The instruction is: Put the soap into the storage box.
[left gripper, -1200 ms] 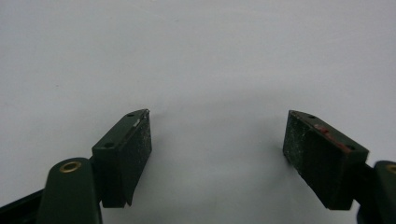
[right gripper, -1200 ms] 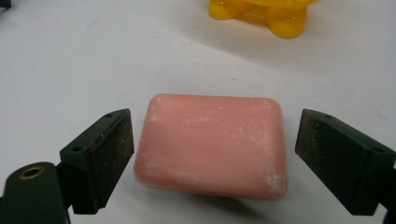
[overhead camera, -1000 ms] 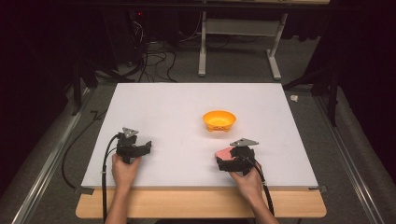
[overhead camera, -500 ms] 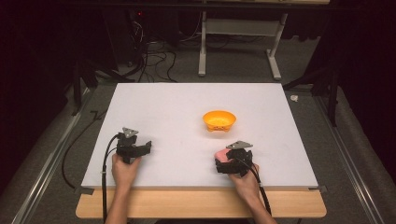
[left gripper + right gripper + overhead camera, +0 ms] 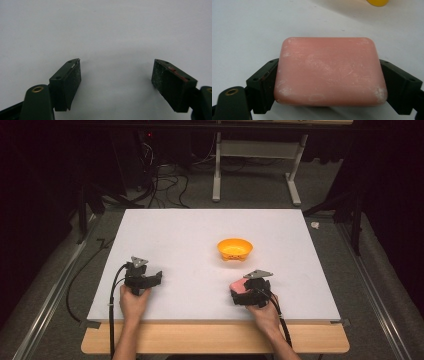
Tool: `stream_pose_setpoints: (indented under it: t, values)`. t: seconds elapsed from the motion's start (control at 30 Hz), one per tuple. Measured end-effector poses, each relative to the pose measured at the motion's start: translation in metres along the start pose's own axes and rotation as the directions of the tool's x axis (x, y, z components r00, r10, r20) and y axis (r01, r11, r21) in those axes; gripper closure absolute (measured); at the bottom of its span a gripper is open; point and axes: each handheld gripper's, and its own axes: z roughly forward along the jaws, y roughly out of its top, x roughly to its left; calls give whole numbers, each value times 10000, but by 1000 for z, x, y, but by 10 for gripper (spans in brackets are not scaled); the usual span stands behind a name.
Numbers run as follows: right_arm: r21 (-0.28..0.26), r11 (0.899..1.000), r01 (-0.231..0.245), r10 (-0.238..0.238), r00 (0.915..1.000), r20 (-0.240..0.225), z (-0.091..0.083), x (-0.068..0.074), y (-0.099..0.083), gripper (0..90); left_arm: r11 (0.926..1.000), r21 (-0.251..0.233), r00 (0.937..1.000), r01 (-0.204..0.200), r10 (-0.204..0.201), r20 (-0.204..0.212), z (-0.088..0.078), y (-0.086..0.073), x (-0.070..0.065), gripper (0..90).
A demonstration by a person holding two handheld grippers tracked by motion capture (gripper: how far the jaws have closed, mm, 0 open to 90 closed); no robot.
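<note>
L gripper: my left gripper sits low over the white table top, near-left part, close to the front edge. Jaws spread wide in the left gripper view, bare white surface between them, nothing held. Reddish smear on one jaw's top edge.
L hand: my left hand wraps the gripper body from behind; cable loops off to the left and back over the table edge.
R gripper: my right gripper at near-right part of the table. Jaws pressed on the two short sides of the pink soap bar, one jaw per side, both touching.
Soap: rounded rectangular bar, broad face up toward the cam, whitish scuffs on face and corners. In the high view it shows as a pink patch at the gripper's front. Resting on the table or lifted: can't tell.
R hand: my right hand behind the gripper, forearm coming in from the bottom.
Bowl: orange bowl upright on the table, beyond the right gripper, apart from it. Its edge shows at the top of the right gripper view.
Table: white top on a wooden bench.
</note>
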Motion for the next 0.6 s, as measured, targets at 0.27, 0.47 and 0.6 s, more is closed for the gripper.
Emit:
stream_pose_setpoints:
  t: [0.27,0.47,0.6]
  values:
    - [-223,9997,-57,53,9998,-194,-9,-6,7,139,10000,0,10000,5,-5,0,0,0,0,240]
    - [-420,9988,-261,247,9991,-340,-18,-11,14,139,10000,2,10000,4,-4,-4,0,0,0,240]
    - [-476,9979,-439,417,9981,-461,-25,-15,20,139,10000,0,10000,4,-4,-3,0,0,0,240]
